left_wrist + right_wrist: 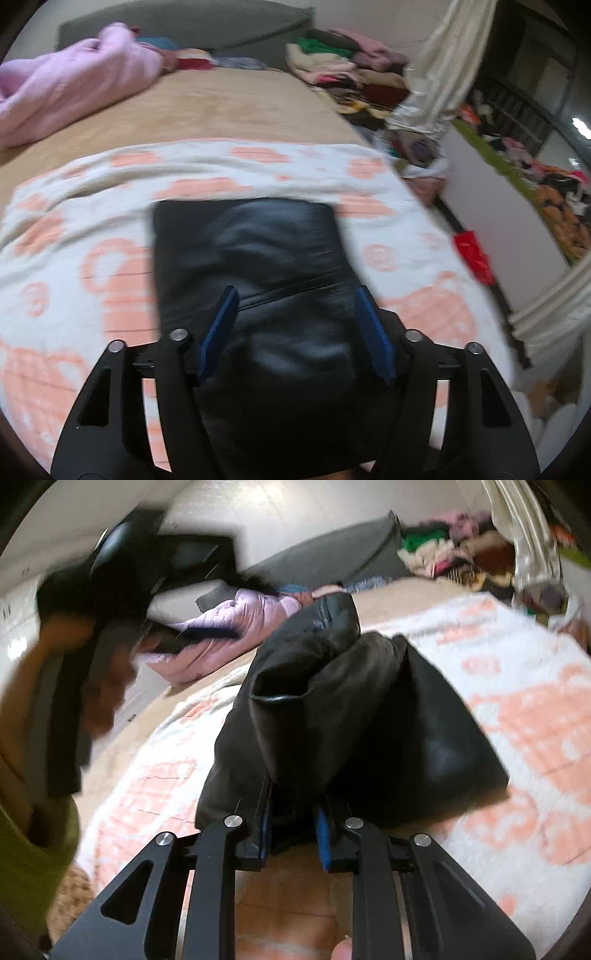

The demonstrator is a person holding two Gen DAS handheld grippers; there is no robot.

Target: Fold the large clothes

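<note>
While the black leather garment (255, 258) lay folded on the bed, these were the particulars:

Garment, left view: it lay flat as a dark rectangle on the white-and-peach blanket (92, 206), running from under the jaws out ahead of them, with a seam crossing it level with the fingertips.

Left gripper (297, 317): its jaws stood apart over the garment, one blue pad (219, 332) on each side of the leather. The pads did not press on it. No earlier picture was given to compare.

Garment, right view: the leather (332, 709) bunched up in a hump just ahead of the jaws, with a rolled edge lifted above the fingertips and a flat flap lying off to the right of them.

Right gripper (295, 823): its jaws were narrow and clamped on a fold of the leather, which filled the gap between the blue pads (323, 834).

Blanket: it lay under both grippers, spread across the tan bed cover (229, 107).

Ahead of the left jaws: a pink padded coat (74, 85) sat well beyond the garment, to the left.

Left of the right jaws: the other gripper (192, 635) showed as a dark blur, held in a hand (110, 686).
</note>
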